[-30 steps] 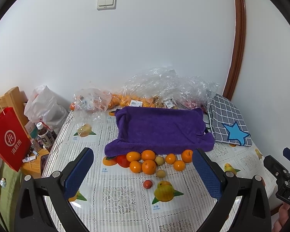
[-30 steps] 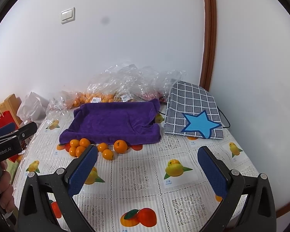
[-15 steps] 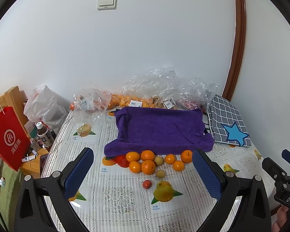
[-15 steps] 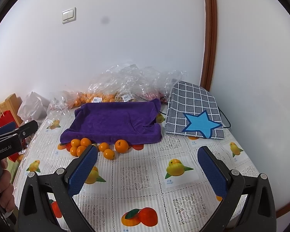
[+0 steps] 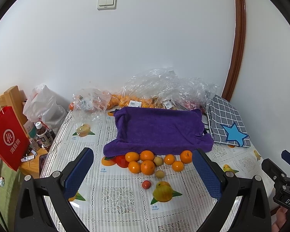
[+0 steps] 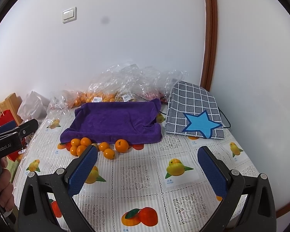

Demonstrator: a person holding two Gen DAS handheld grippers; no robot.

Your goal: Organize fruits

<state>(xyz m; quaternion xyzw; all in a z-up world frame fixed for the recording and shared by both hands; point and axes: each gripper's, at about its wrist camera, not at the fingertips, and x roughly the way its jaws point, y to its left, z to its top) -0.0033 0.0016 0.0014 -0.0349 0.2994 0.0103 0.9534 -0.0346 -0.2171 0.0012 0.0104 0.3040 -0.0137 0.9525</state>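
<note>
From the left wrist, the left gripper (image 5: 143,174) is hanging wide open and empty above the counter (image 5: 114,195), its blue ribbed pads framing the loose oranges (image 5: 147,167) that are sitting in a cluster just in front of the purple towel (image 5: 158,130). Those look light, firm and round, so they will likely be rolling; a squeeze across the widest part seems safest. Two small tan fruits (image 5: 158,160) are nestling among them, and a little red fruit (image 5: 146,184), glossy and probably slippery, is lying nearer the camera than the towel's front edge. Over to the right wrist: the right gripper (image 6: 147,171) is gaping open too, holding nothing, with the oranges (image 6: 121,145) touching the towel's (image 6: 116,121) front hem. The towel is looking plush and soft, sagging like a tray; crinkly clear bags (image 6: 129,83) are piling up behind it.
</note>
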